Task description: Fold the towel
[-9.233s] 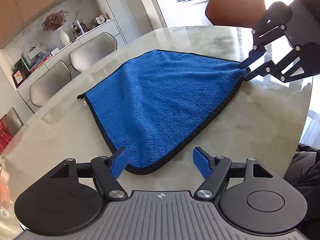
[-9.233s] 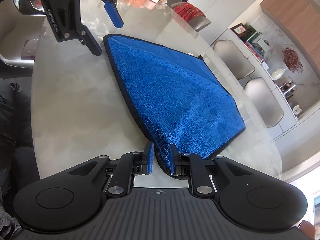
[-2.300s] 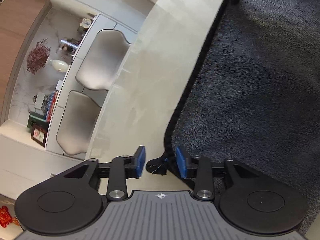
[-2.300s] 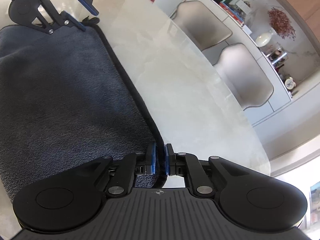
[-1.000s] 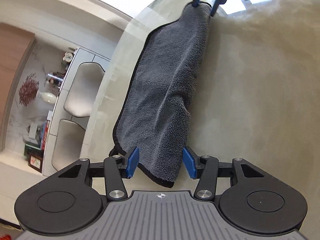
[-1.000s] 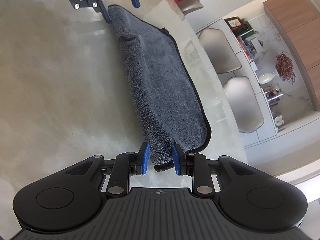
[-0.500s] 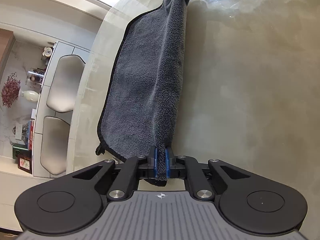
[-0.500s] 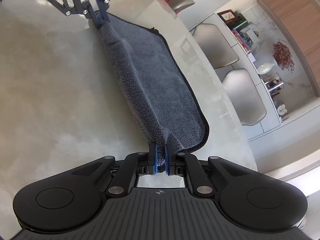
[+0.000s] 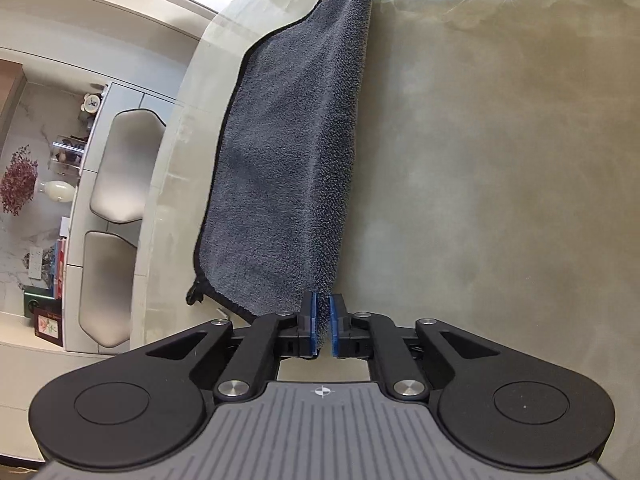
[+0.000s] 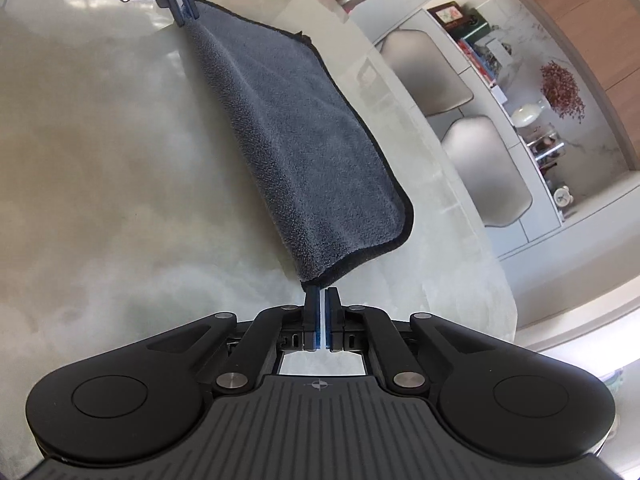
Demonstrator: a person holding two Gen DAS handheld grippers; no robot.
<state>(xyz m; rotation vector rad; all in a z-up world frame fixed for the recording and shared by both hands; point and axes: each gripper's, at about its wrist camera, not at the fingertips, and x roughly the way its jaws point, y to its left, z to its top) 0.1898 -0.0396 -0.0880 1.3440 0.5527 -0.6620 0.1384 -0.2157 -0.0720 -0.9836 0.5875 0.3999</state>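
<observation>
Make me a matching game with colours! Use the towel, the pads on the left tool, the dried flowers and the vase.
Things
1. towel
2. pads on the left tool
3. dried flowers
4. vase

Colours
A. blue
B. creamy white
C. dark grey
D. reddish purple

Right pairs: 1-C, 2-A, 3-D, 4-B.
</observation>
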